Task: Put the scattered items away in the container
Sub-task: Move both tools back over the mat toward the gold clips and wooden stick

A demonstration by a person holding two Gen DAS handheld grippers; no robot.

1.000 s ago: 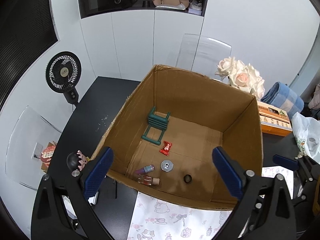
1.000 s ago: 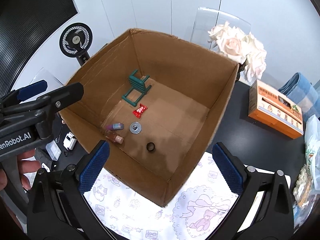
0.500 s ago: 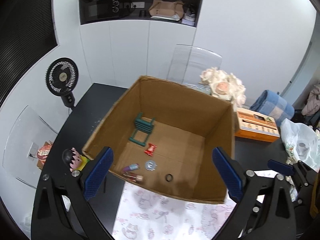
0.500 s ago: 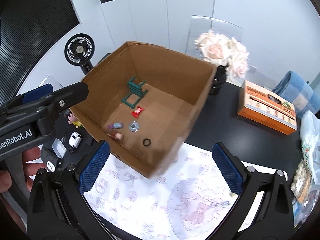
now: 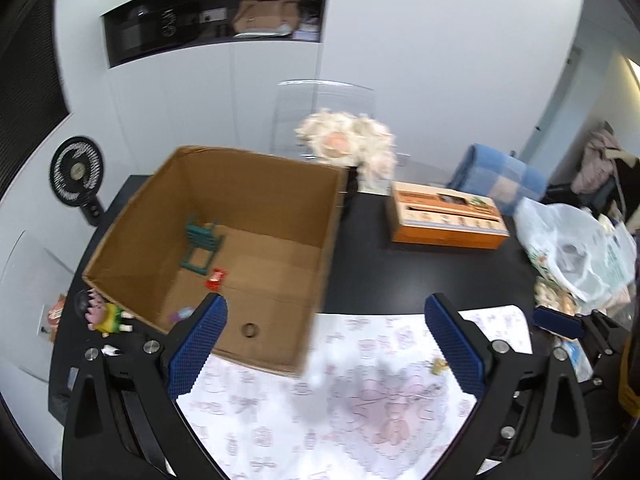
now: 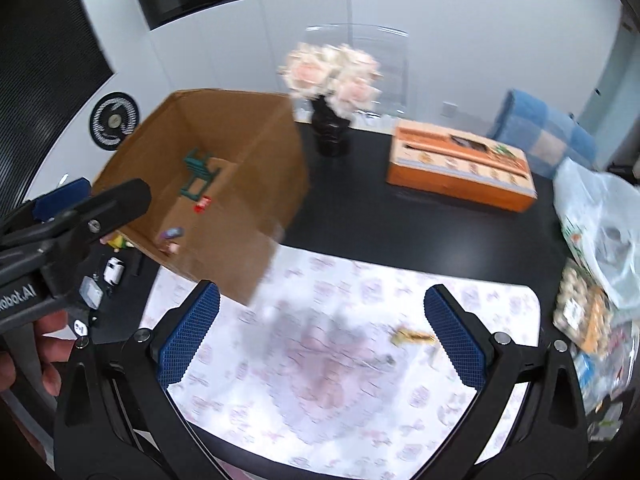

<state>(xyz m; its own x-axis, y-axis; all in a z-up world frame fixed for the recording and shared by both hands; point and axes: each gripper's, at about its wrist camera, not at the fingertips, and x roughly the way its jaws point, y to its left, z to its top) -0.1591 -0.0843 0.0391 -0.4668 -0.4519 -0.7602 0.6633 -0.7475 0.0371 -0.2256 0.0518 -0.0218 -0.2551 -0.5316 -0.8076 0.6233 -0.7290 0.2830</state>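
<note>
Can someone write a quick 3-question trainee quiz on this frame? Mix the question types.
1. True or false: the left gripper is shut on an item.
2. Multiple choice: where does the green toy chair lie? A) on the patterned mat B) inside the cardboard box C) on the orange box
3. Fill in: a small yellowish item lies on the mat just inside the right gripper's ____-hand finger in the right wrist view.

Key
1. False: both grippers are open and hold nothing.
2. B
3. right
</note>
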